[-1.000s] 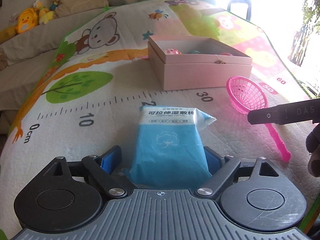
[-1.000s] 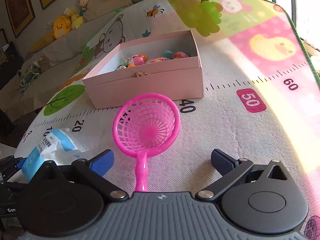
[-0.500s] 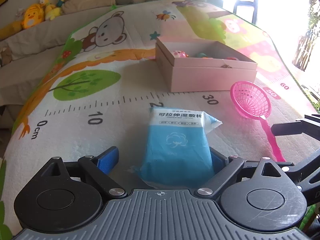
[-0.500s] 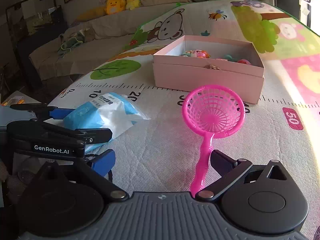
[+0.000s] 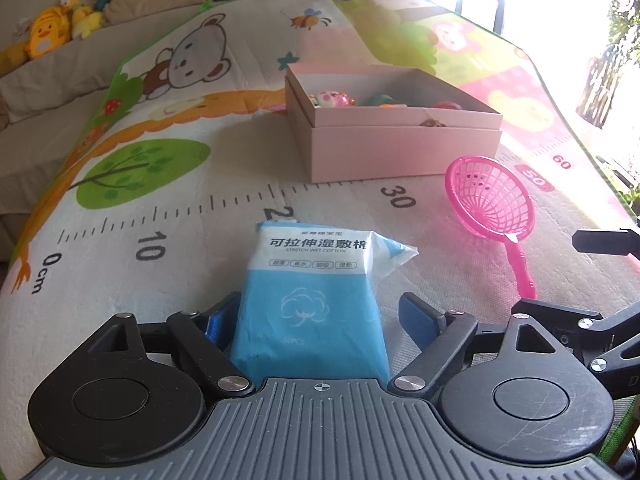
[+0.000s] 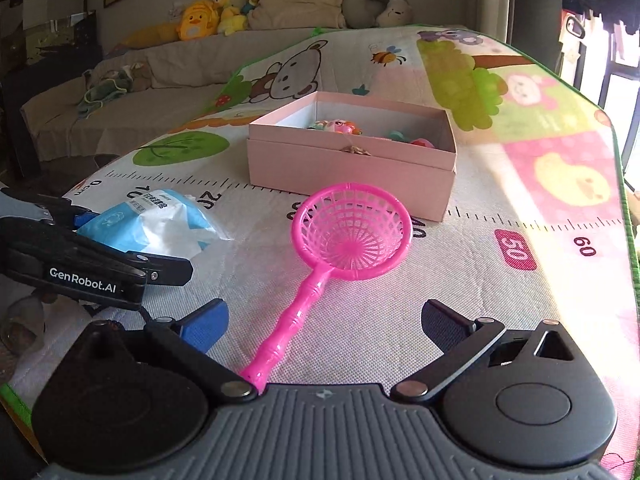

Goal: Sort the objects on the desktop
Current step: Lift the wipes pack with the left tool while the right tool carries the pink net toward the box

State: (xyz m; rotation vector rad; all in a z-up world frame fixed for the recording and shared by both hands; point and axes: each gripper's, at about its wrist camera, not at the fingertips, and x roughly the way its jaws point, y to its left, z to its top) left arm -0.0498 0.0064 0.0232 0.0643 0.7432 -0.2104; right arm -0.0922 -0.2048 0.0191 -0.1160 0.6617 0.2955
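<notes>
- While the blue pack of wet cotton pads (image 5: pixel 312 308) lies flat on the play mat (image 5: pixel 200 216), the left gripper (image 5: pixel 320 316) sits around its near end.
- The left claw is closing in. Its left blue pad looks like it touches the pack, but there is a gap between the pack and the right pad, so it is not squeezing the pack yet.
- The right gripper (image 6: pixel 324 326) is spread wide and holds nothing.
- The pink toy strainer (image 6: pixel 352 232) lies on the mat with its handle pointing back between the right gripper's fingers. The handle end is close to the left finger, and I cannot tell if they touch.
- The pink box (image 6: pixel 348 168) stands open on the mat, just behind the strainer's basket. Small colourful toys (image 6: pixel 336 127) lie inside it.
- The pack is to the left of the strainer, with bare mat between them.
- Far behind, plush toys (image 6: pixel 198 22) sit on a grey sofa (image 6: pixel 120 92).
</notes>
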